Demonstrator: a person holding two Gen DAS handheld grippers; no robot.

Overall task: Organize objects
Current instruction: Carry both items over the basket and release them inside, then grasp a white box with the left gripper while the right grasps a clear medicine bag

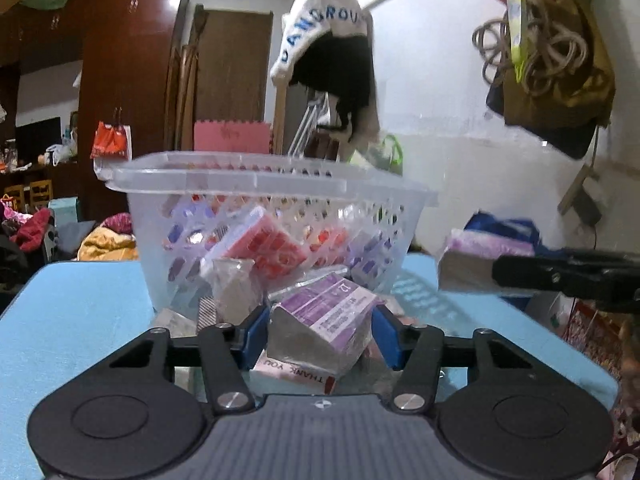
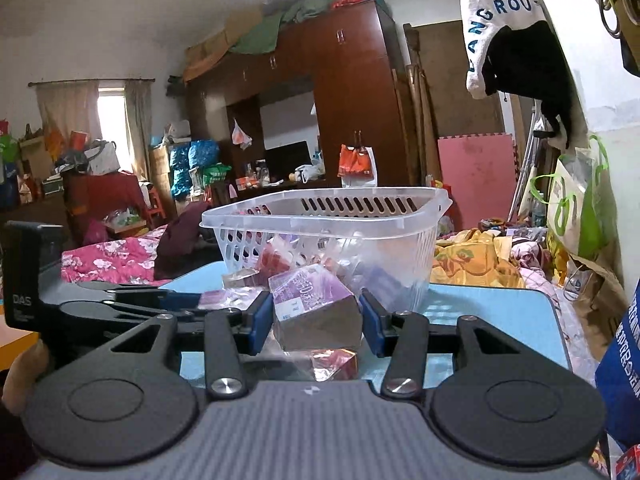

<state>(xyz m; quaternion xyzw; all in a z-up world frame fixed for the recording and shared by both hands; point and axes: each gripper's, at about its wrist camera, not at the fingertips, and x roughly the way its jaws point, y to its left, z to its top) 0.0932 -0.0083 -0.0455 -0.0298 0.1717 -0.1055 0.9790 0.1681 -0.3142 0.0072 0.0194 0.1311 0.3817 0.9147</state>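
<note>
Item: clear slotted basket (image 1: pixel 272 184), standing on the blue table (image 1: pixel 72 320); several red and purple packets already lie inside it.

Item: left gripper (image 1: pixel 320 340), in front of the basket. Jaws about half closed, blue pads (image 1: pixel 256 332) against both sides of a purple packet (image 1: pixel 324 320), which sits tilted above a "THANK YOU" packet (image 1: pixel 296 376) on the table. Judged gripped, though the right pad's contact is not certain.

Item: right gripper (image 2: pixel 316 320), also before the basket, to the right of the left one. Jaws narrowed onto a second purple packet (image 2: pixel 312 304), foil end toward the camera, pads touching both sides; a pink wrapped packet (image 2: pixel 336 362) lies below it.

Step in hand, as judged: carry both packets into the basket. Lift each clear of the rim before moving over it, one hand at a time so the grippers do not collide. Keep the squeeze steady; foil wrap may slip. Release low inside, onto the packets already there.
</note>
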